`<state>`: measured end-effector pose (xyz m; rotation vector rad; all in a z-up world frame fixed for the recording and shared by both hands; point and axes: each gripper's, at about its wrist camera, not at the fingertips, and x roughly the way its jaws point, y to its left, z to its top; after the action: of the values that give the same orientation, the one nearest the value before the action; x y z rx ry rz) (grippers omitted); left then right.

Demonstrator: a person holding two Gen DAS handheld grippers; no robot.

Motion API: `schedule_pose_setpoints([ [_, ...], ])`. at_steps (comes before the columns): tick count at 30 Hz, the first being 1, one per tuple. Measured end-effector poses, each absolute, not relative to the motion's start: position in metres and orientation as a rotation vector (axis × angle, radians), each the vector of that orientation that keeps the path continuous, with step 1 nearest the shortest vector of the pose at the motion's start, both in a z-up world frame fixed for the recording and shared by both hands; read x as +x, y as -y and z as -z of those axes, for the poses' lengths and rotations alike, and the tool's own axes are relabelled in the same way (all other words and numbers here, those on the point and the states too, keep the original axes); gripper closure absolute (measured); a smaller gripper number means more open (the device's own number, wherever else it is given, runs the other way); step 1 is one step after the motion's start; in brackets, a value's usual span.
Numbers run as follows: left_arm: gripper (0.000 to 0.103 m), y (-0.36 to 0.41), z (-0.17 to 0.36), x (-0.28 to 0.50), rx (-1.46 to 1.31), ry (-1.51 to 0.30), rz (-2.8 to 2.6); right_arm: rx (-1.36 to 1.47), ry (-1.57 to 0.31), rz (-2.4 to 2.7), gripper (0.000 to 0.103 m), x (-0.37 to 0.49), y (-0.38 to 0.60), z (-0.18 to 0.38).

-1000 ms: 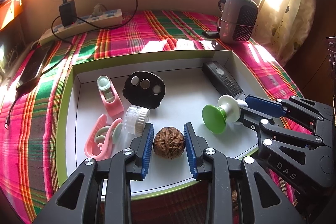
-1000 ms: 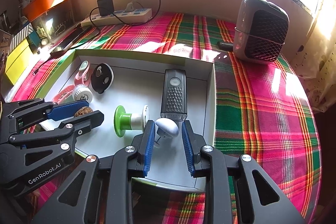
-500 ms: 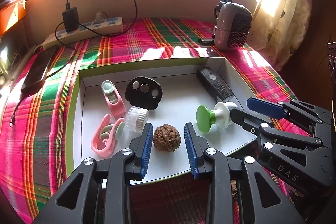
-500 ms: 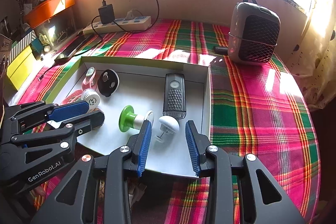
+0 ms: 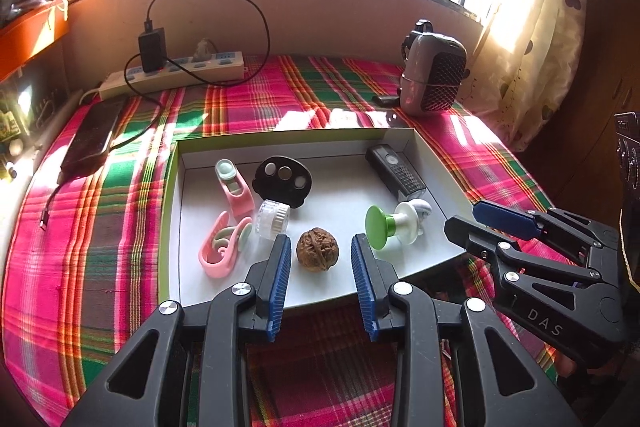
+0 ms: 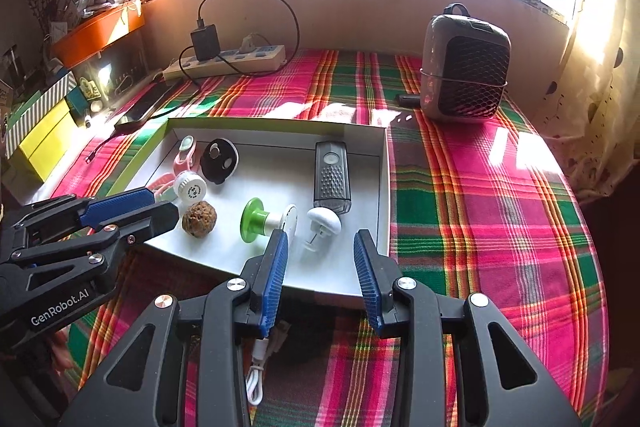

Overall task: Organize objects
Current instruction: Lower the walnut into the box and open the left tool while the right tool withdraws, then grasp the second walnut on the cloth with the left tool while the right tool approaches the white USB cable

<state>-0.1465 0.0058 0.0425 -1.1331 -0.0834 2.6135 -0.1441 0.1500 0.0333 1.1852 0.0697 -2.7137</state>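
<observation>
Blue pads first, since that's where the change is: from my left wrist cam the left gripper (image 5: pixel 319 277) has backed up and away from the walnut (image 5: pixel 317 249), which a second ago sat right between the tips and now lies loose on the white floor of the box (image 5: pixel 280 137), beyond the pads, nothing touching it. Jaws spread, empty, and they've been opening over that second. So I'd say the walnut is dropped off and done. This cam also gives me the far-left stuff properly: pink clip (image 5: pixel 225 247), pink holder (image 5: pixel 236 189), clear cap (image 5: pixel 273 220), black disc (image 5: pixel 282 181), plus the phone (image 5: pixel 94 137) on the plaid cloth (image 5: pixel 100 227). Over on the right wrist cam the right gripper (image 6: pixel 320 259) has let go too: its jaws have just been widening and it has pulled back, leaving the white knob (image 6: pixel 323 223) lying in the box's near right corner, next to the green-ended spool (image 6: pixel 267 220) and below the dark remote (image 6: pixel 331 177). Pads clear of it, nothing held. Only this view shows the white cable (image 6: pixel 260 367) lying on the cloth under the gripper, and the orange tray (image 6: pixel 98 31) off to the left. Both drops look finished to me, next pick can go
</observation>
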Motion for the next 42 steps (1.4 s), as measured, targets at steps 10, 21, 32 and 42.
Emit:
schedule_pose_setpoints([
  [10, 0.074, -0.016, -0.042, -0.119, -1.121, 0.081, -2.517, 1.162, -0.022, 2.74, 0.067, -0.122, -0.161, -0.038],
  [21, 0.068, -0.041, -0.024, -0.108, -1.186, 0.069, -2.395, 1.166, 0.019, 2.766, 0.061, -0.105, -0.177, -0.037],
  [32, 0.068, -0.053, -0.01, -0.111, -1.255, 0.017, -2.405, 1.178, 0.034, 2.758, 0.061, -0.099, -0.181, -0.032],
  [42, 0.068, -0.052, -0.006, -0.114, -1.258, 0.027, -2.413, 1.198, 0.026, 2.749, 0.061, -0.1, -0.178, -0.028],
])
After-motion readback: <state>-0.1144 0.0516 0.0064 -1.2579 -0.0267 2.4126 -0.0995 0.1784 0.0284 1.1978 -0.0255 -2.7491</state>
